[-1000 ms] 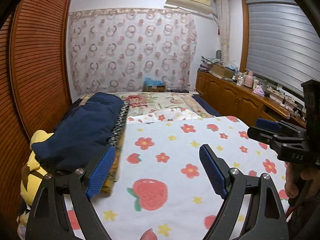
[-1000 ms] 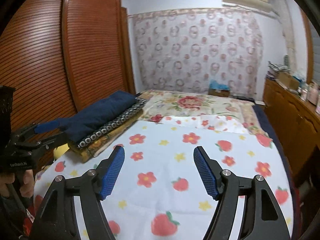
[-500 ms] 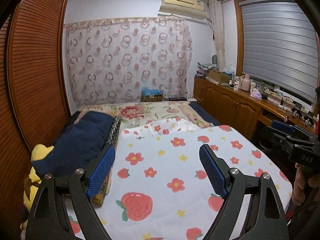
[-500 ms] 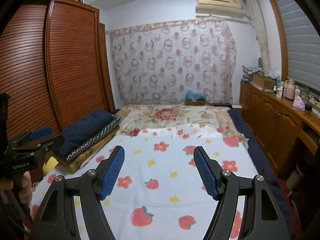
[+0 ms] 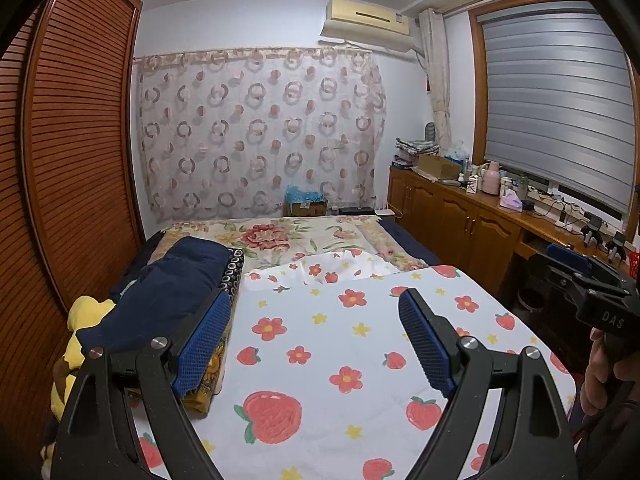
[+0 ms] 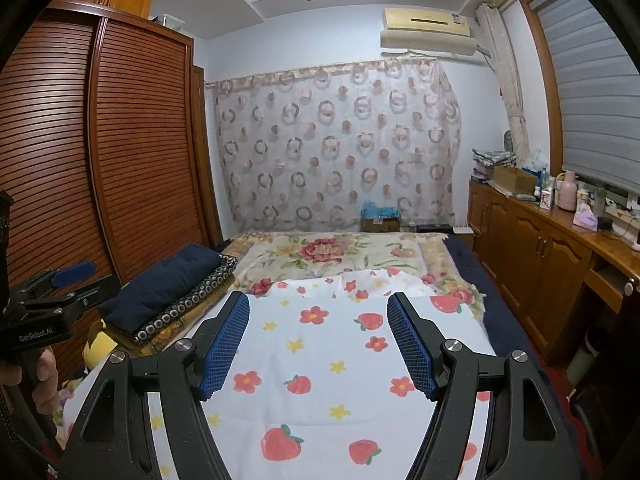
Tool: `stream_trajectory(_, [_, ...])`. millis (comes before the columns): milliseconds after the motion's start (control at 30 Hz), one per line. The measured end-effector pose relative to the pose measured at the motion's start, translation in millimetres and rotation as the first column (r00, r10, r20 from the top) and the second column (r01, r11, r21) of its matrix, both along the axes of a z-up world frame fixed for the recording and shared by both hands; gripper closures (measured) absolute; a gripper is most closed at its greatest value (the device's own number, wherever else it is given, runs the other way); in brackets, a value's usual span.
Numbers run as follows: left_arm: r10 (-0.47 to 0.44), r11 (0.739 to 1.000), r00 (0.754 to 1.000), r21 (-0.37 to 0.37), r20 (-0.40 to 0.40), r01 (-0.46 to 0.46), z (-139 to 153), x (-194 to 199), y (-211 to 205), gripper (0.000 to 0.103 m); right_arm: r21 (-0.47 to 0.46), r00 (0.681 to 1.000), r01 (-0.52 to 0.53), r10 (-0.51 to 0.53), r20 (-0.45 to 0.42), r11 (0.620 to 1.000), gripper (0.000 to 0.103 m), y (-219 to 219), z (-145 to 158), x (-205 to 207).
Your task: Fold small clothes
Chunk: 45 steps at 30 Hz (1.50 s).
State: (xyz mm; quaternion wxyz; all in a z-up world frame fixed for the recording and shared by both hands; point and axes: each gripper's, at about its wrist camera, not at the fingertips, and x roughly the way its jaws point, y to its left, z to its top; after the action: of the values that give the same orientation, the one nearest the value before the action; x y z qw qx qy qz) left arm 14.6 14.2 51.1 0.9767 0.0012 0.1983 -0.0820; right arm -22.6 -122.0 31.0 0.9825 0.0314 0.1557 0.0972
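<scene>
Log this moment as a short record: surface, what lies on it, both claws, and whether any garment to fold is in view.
surface: bed under a strawberry-print sheet
left side of bed: folded navy blanket on a stack of folded bedding
far end: floral quilt
left claw: open, nothing between the pads
right claw: open, nothing between the pads
small garment to fold: none clearly visible

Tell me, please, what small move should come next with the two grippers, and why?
Probably lower both toward the strawberry-print cloth on the bed. The left gripper and right gripper are open and empty, above the cloth, which lies flat and unfolded. Nothing is gripped yet.
</scene>
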Motion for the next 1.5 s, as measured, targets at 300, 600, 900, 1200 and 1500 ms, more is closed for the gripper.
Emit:
stream_trajectory(300, [0.003, 1.0, 1.0, -0.002, -0.002, -0.003, 0.1, -0.9, 3.0, 0.016, 0.0, 1.0, -0.003, 0.003, 0.0, 1.0, 0.03, -4.4, -0.5, -0.4])
stream_trajectory(600, [0.004, 1.0, 1.0, -0.002, -0.002, -0.004, 0.4, -1.1, 4.8, 0.016, 0.001, 1.0, -0.004, 0.004, -0.004, 1.0, 0.03, -11.2, 2.6, 6.0])
stream_trajectory(900, [0.005, 1.0, 1.0, -0.002, -0.001, -0.005, -0.1, -1.3, 5.3, 0.016, 0.001, 1.0, -0.008, 0.008, -0.004, 1.0, 0.03, -14.9, 2.7, 6.5])
stream_trajectory(1200, [0.005, 1.0, 1.0, 0.0, -0.001, -0.005, -1.1, -1.6, 5.3, 0.016, 0.0, 1.0, -0.012, 0.012, -0.005, 1.0, 0.03, -19.1, 2.6, 6.8])
stream_trajectory(1500, [0.004, 1.0, 1.0, -0.002, 0.0, -0.004, -1.9, -1.7, 5.6, 0.016, 0.001, 1.0, -0.012, 0.012, -0.005, 1.0, 0.03, -24.4, 3.6, 6.5])
